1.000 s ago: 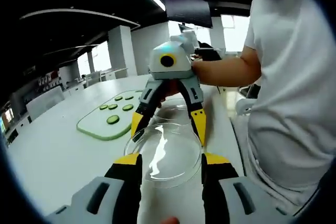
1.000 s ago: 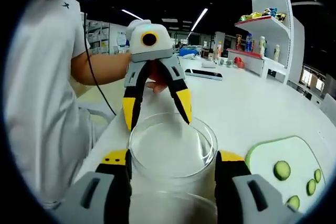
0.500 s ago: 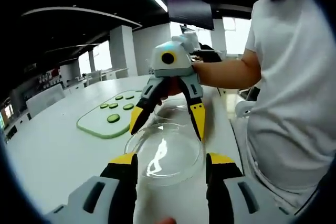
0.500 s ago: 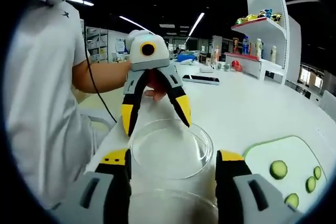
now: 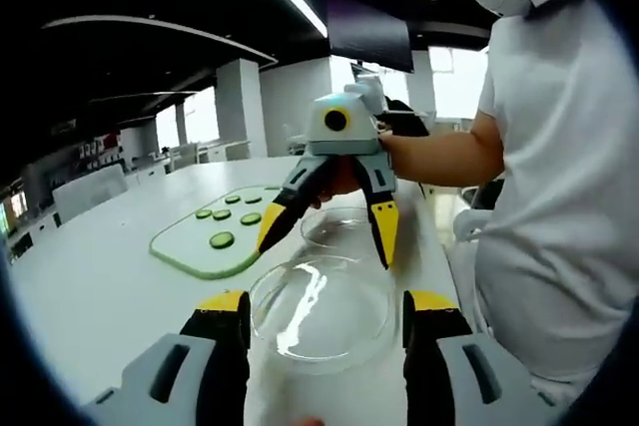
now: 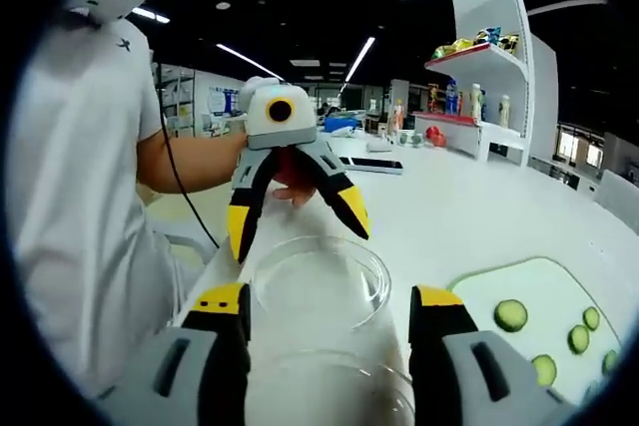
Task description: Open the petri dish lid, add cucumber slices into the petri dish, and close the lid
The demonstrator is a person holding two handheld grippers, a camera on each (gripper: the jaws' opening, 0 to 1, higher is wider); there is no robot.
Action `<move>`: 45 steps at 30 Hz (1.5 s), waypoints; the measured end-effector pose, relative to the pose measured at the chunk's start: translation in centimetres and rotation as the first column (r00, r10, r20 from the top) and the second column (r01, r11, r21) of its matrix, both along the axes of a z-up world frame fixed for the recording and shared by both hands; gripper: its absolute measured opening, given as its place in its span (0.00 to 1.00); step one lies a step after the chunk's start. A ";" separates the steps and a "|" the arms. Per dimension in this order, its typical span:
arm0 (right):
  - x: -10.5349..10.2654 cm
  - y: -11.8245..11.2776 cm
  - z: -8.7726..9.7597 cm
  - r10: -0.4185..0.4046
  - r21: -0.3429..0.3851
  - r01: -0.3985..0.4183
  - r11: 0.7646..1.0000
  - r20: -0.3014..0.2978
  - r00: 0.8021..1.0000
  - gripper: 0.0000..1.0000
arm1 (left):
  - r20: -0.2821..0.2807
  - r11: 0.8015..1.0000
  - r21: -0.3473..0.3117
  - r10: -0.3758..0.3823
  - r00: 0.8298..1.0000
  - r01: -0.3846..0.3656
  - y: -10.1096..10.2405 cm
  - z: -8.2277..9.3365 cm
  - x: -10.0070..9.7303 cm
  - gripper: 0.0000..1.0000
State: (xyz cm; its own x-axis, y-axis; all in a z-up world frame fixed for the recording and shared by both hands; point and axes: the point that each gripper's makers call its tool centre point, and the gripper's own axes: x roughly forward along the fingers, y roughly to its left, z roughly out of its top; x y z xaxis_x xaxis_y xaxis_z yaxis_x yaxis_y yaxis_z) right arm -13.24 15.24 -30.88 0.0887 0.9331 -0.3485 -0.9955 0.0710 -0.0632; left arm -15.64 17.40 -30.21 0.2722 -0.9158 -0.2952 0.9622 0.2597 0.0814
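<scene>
A clear petri dish piece (image 5: 319,314) lies on the white table (image 5: 100,296) between the yellow tips of my left gripper (image 5: 326,304), which is open. I cannot tell if the tips touch its rim. A second clear piece (image 5: 344,226) lies beyond it, under my right gripper (image 5: 327,238), whose jaws are spread. In the right gripper view that piece (image 6: 329,391) sits low between the jaws of my right gripper (image 6: 329,298), and the other piece (image 6: 319,281) lies ahead below my left gripper (image 6: 297,234). Cucumber slices (image 5: 222,239) (image 6: 510,314) rest on a green board (image 5: 180,251) (image 6: 544,286).
A person in a white shirt (image 5: 559,197) (image 6: 80,177) stands at the table's edge, holding both grippers. A white shelf with bottles (image 6: 479,67) and a flat dark device (image 6: 371,163) stand at the far side of the table.
My left gripper's jaws have spread a little wider around the near dish piece. The two grippers have drawn slightly apart, and both views have shifted.
</scene>
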 end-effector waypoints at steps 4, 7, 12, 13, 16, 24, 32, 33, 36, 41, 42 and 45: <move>0.1 -0.4 0.1 -0.014 0.001 0.014 1.000 0.004 1.000 0.63 | 0.001 1.000 -0.002 -0.004 1.000 0.004 -0.3 -0.1 0.0 0.64; 0.3 -0.7 0.3 -0.028 0.007 0.028 1.000 0.008 1.000 0.63 | 0.003 1.000 -0.011 0.001 1.000 -0.001 -0.5 0.1 0.1 0.65; 0.9 -1.5 0.7 -0.062 0.019 0.062 0.998 0.018 0.998 0.62 | 0.027 0.994 -0.071 0.080 0.996 -0.078 -0.4 1.6 1.9 0.65; 1.0 -1.6 0.8 -0.068 0.021 0.068 0.997 0.018 0.998 0.62 | 0.028 0.993 -0.076 0.087 0.996 -0.085 -0.3 1.8 2.0 0.65; 1.1 -2.0 0.9 -0.086 0.026 0.085 0.996 0.020 0.996 0.62 | 0.028 0.993 -0.081 0.088 0.996 -0.085 -0.4 1.9 2.1 0.65; 1.4 -3.4 1.0 -0.127 0.024 0.127 0.992 0.026 0.992 0.62 | 0.017 0.996 -0.074 0.058 0.998 -0.057 -1.2 1.6 1.4 0.66; 2.1 -4.3 1.0 -0.167 0.027 0.166 0.986 0.034 0.985 0.60 | 0.018 0.996 -0.076 0.054 0.998 -0.052 -1.5 1.7 1.1 0.66; 2.3 -4.5 1.0 -0.173 0.028 0.172 0.985 0.033 0.984 0.60 | 0.024 0.995 -0.082 0.061 0.998 -0.058 -1.5 1.9 1.1 0.66; 2.5 -5.2 1.1 -0.188 0.031 0.187 0.982 0.034 0.982 0.60 | 0.025 0.994 -0.087 0.065 0.998 -0.062 -1.4 2.2 1.0 0.66; 2.7 -5.9 1.2 -0.208 0.043 0.206 0.978 0.035 0.978 0.60 | 0.022 0.995 -0.085 0.047 0.999 -0.045 -1.8 2.2 0.5 0.67; 2.8 -6.0 1.2 -0.211 0.043 0.209 0.977 0.035 0.977 0.60 | 0.020 0.995 -0.088 0.041 0.999 -0.039 -1.9 2.3 0.4 0.67; 2.9 -6.3 1.1 -0.221 0.040 0.220 0.975 0.035 0.975 0.60 | 0.008 0.994 -0.105 0.029 1.000 -0.028 -2.2 2.5 0.1 0.69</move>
State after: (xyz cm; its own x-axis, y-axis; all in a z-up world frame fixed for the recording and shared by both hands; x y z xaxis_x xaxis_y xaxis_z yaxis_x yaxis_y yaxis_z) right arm -10.36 8.95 -29.77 0.3065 0.9008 -0.3078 -0.9519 0.2914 -0.0950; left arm -15.56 15.23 -27.76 0.3005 -0.9335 -0.1958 0.9538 0.2942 0.0610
